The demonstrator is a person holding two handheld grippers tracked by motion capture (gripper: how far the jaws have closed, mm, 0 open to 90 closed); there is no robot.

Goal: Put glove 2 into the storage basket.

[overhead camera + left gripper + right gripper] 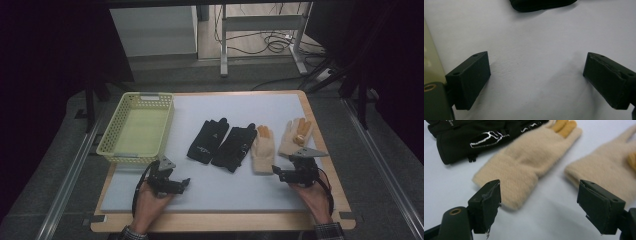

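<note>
basket empty; all four gloves lie right of it on the bench. we judge nothing sorted yet. left hand-held gripper and right hand-held gripper both gape, holding nothing; right nears cream glove.

I see the two beige gloves as fuzzy, fleece-like cloth, matt, with smoother orange fingertips. My black gloves look like a smooth, tighter fabric bearing glossy silver print. The basket reads as pale yellow perforated plastic. The white mat shows a fine, leathery grain, matt, on a wooden board. My jaw pads look like matt black rubber, frayed at the edges
</note>
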